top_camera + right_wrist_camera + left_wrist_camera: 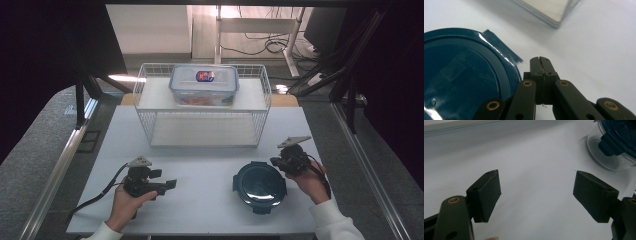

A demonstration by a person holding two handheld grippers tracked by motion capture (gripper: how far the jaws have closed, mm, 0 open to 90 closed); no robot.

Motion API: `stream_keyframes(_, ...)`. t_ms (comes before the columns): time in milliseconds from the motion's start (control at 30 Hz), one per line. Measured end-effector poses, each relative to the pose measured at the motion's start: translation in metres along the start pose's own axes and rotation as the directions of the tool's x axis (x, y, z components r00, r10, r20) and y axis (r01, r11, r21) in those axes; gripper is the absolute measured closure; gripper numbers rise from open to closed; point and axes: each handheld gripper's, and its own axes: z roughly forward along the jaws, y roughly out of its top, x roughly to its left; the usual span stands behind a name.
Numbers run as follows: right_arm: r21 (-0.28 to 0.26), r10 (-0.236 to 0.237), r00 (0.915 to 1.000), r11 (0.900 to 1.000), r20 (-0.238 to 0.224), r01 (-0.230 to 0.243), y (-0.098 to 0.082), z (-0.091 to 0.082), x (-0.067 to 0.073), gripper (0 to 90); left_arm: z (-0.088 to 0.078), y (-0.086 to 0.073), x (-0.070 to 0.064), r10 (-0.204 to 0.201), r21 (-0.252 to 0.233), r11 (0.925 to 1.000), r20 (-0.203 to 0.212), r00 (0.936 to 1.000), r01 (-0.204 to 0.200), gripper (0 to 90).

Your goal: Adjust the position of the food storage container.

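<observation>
Hands come in from the bottom of the high view, each holding a gripper over a white desk [200, 200]. The left gripper [167, 186] sits low at the near left, pointing toward the middle of the desk; in the left gripper view its two black fingers [486, 195] stand wide apart with bare desk between them, holding nothing. The right gripper [276, 162] is at the near right, just beside the far right edge of a round container with a dark blue lid [259, 185]. In the right gripper view its fingers [540, 65] are pressed together with no gap and nothing between them, their tips just off the lid's rim, beside one of its blue locking tabs [501, 48]; whether they touch the tab cannot be told. The round container rests on the desk, near its front edge and right of centre, and its clear wall and a blue clip appear at the upper right of the left gripper view. Farther back, a white wire rack [202, 107] stands across the middle of the desk. On its upper shelf lies a rectangular clear box [204, 85] with a blue-trimmed lid and a red and blue label; something orange shows through its side. The rack's lower shelf appears bare. A trailing cable [97, 197] runs from the left gripper off to the near left.
</observation>
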Motion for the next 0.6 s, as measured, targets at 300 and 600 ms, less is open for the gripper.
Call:
stream_keyframes(300,0.018,0.136,0.9885,0.990,0.066,-0.137,-0.048,-0.023,-0.012,89.3,0.001,-0.001,0.000,0.009,0.003,1.0000,0.000,1.0000,-0.009,21.4)
stream_keyframes(600,0.043,0.154,0.9880,0.987,0.013,-0.154,-0.064,-0.019,0.004,89.4,0.002,0.000,0.001,0.010,0.007,0.9999,0.008,0.9999,-0.010,21.5)
